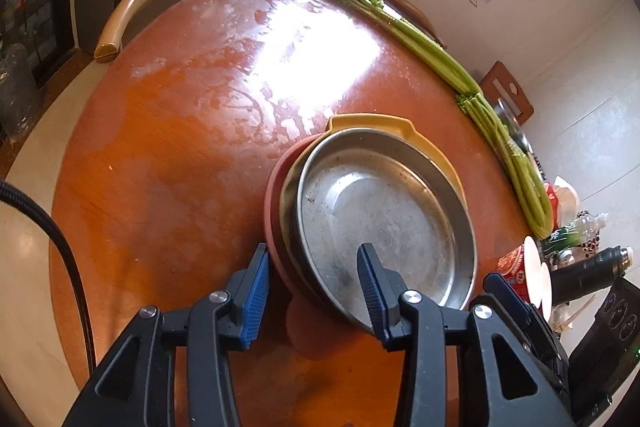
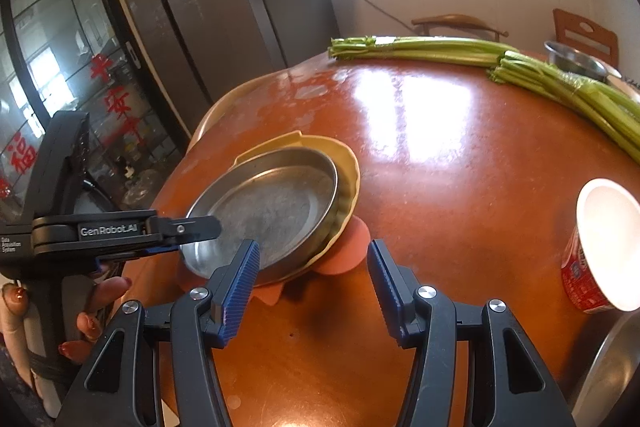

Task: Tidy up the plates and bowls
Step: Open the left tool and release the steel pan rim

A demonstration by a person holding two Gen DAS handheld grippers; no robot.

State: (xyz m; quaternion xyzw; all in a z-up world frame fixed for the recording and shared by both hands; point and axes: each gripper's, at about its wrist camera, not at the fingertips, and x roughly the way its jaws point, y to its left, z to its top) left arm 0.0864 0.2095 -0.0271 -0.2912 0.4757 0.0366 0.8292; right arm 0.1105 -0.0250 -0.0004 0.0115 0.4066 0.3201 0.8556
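Steel pan [image 1: 380, 223]: topmost of a nested stack, seated in a yellow dish [image 1: 368, 125] on a pink plate [image 1: 276, 211].
Left gripper [image 1: 316, 295]: jaws apart, straddling the stack's near rim; one finger outside, one over the pan; pads not pressing.
Right gripper [image 2: 314, 287]: jaws apart, empty; stack just ahead, toward its left finger.
Nearer hand: left.
Long axis: none, stack round.
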